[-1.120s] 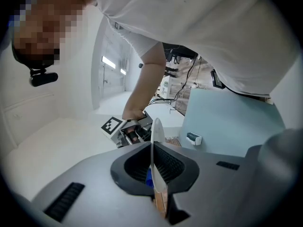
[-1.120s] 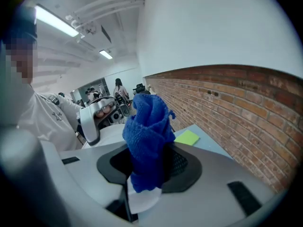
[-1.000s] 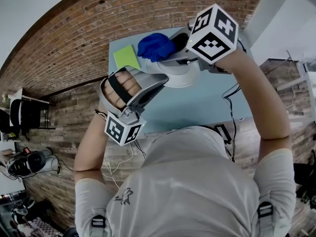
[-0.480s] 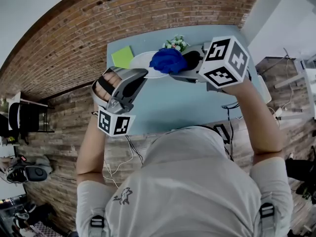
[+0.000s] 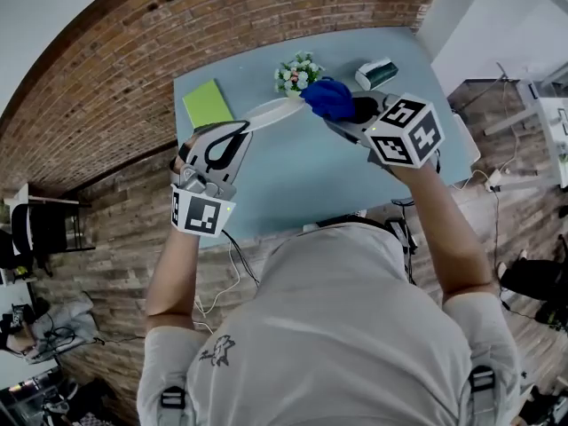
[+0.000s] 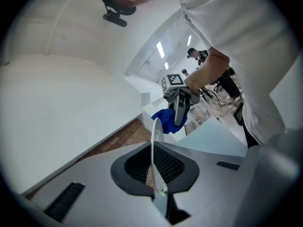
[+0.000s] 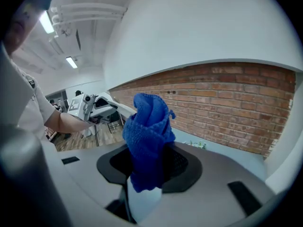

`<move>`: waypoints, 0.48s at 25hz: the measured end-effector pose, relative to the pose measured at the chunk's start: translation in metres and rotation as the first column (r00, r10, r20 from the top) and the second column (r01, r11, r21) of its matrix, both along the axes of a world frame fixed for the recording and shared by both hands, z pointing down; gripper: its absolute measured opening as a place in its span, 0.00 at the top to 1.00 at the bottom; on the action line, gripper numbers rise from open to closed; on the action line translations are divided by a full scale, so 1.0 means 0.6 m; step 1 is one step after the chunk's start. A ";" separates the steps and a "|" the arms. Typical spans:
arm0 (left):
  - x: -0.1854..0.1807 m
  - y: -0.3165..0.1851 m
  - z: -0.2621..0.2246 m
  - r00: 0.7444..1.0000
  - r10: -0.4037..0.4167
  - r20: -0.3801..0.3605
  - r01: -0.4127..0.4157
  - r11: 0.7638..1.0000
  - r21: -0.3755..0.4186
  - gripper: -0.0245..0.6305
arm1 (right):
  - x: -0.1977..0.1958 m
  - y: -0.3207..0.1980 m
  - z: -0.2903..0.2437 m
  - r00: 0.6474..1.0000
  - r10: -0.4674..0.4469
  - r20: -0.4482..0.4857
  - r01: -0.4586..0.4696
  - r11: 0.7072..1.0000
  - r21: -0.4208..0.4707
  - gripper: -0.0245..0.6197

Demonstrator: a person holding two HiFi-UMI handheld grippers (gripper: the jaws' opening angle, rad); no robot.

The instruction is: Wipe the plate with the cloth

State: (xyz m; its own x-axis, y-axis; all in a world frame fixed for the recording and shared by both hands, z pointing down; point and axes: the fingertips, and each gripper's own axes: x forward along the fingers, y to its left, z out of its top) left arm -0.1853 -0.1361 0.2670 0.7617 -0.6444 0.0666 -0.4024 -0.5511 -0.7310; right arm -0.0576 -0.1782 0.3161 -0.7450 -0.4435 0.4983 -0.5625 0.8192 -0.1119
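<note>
My left gripper [image 5: 241, 128] is shut on the rim of a white plate [image 5: 272, 111] and holds it above the light blue table [image 5: 293, 180]. In the left gripper view the plate [image 6: 153, 148] stands edge-on between the jaws of the left gripper [image 6: 154, 168]. My right gripper [image 5: 351, 110] is shut on a bunched blue cloth [image 5: 327, 97], which sits at the plate's right rim. In the right gripper view the cloth [image 7: 148, 135] rises from the right gripper [image 7: 147, 170], with the left gripper [image 7: 90, 107] beyond it.
On the table's far side lie a green notepad [image 5: 205, 103], a small bunch of flowers [image 5: 297, 72] and a small white and green object [image 5: 377, 73]. A brick floor [image 5: 106, 69] surrounds the table. Cables hang at the table's near edge.
Both grippers have sunk toward the table. The plate has rolled from face-up to nearly edge-on. The cloth has shifted from over the plate to its right rim.
</note>
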 end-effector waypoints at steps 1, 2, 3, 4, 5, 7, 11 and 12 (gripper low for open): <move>0.006 -0.005 0.008 1.000 0.001 -0.015 -0.001 1.000 -0.030 0.94 | 0.007 0.000 0.013 1.000 0.022 0.014 -0.022 1.000 -0.005 0.74; 0.015 -0.010 0.017 1.000 0.003 -0.026 -0.005 0.998 -0.058 0.94 | 0.014 0.001 0.026 0.999 0.041 0.031 -0.041 0.999 -0.014 0.74; 0.024 -0.014 0.027 0.999 0.008 -0.042 -0.012 0.996 -0.087 0.94 | 0.020 0.003 0.040 0.997 0.059 0.047 -0.058 0.998 -0.028 0.74; 0.034 -0.019 0.036 0.998 0.014 -0.055 -0.020 0.993 -0.115 0.94 | 0.026 0.006 0.054 0.995 0.075 0.060 -0.072 0.996 -0.043 0.74; 0.043 -0.024 0.044 0.998 0.019 -0.065 -0.028 0.989 -0.145 0.93 | 0.031 0.008 0.067 0.994 0.089 0.068 -0.085 0.995 -0.055 0.74; 0.060 -0.035 0.057 0.993 0.026 -0.113 -0.049 0.977 -0.207 0.93 | 0.044 0.014 0.090 0.991 0.114 0.075 -0.109 0.992 -0.067 0.74; 0.095 -0.063 0.094 0.966 -0.023 -0.257 -0.074 0.929 -0.362 0.94 | 0.078 0.017 0.128 0.983 0.163 0.081 -0.157 0.985 -0.074 0.74; 0.105 -0.069 0.104 0.963 -0.040 -0.268 -0.070 0.918 -0.390 0.93 | 0.085 0.016 0.136 0.981 0.172 0.085 -0.166 0.983 -0.077 0.74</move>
